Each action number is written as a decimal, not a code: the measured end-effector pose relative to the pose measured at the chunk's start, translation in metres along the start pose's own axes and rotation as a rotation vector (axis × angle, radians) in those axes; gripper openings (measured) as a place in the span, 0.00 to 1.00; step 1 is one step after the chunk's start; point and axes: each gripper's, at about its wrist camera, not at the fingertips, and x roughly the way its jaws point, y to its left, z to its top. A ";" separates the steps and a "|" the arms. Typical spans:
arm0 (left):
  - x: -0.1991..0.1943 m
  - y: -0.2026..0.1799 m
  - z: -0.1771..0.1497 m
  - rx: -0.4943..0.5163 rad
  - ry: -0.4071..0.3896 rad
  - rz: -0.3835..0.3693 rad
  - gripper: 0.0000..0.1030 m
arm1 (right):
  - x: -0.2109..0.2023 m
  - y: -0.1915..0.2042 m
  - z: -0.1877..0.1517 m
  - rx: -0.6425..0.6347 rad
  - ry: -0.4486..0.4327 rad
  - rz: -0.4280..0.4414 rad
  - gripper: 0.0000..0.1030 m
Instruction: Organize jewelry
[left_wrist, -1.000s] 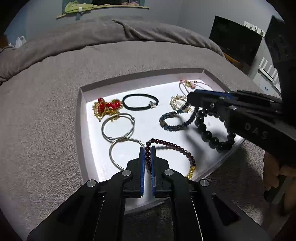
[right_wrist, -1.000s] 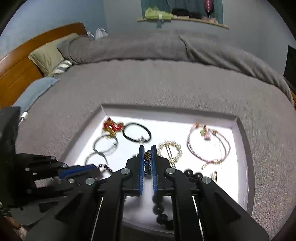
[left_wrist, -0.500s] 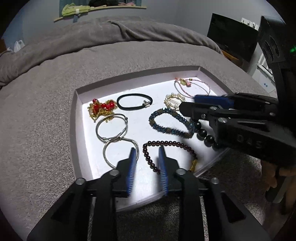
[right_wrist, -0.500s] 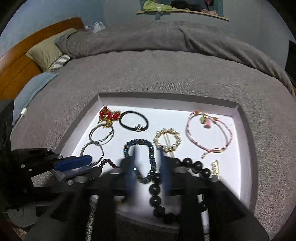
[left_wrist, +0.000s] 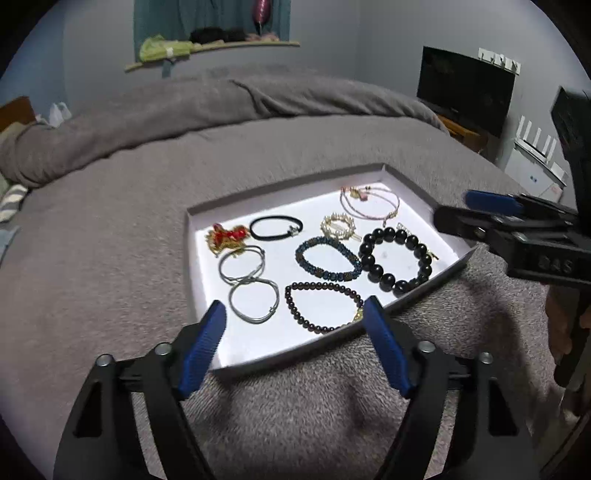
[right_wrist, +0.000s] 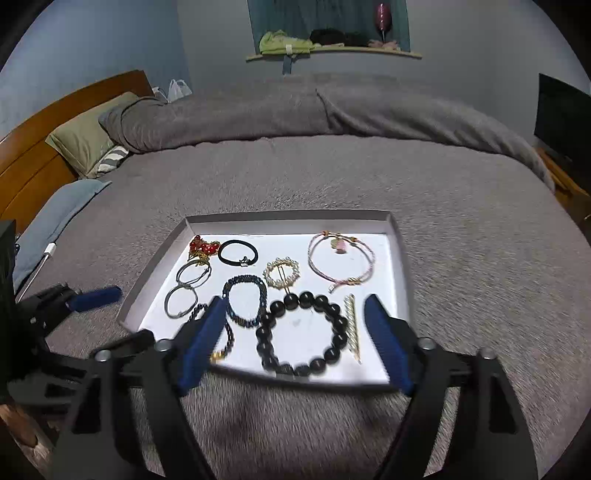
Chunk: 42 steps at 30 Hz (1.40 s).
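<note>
the tray lies on the grey bed with all the jewelry laid flat inside it. near its front edge sit the big black bead bracelet, the dark red bead bracelet and two wire bangles; behind them the blue bracelet, the pearl ring, the black hair tie, the red charm and the pink cord bracelet. a gold hairpin lies beside the black beads. the left hand-held gripper has just been opening and stands wide over the tray's front edge, nothing between its jaws. the right hand-held gripper has likewise just spread wide, empty, framing the black beads without touching them.
</note>
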 end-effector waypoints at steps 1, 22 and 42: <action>-0.006 -0.001 -0.001 -0.003 -0.005 0.007 0.77 | -0.008 0.000 -0.003 -0.003 -0.010 -0.005 0.85; -0.066 -0.026 -0.031 -0.131 -0.051 0.167 0.94 | -0.081 0.003 -0.063 0.039 -0.057 -0.124 0.95; -0.054 -0.027 -0.035 -0.146 -0.098 0.259 0.94 | -0.063 0.003 -0.074 0.032 -0.041 -0.134 0.95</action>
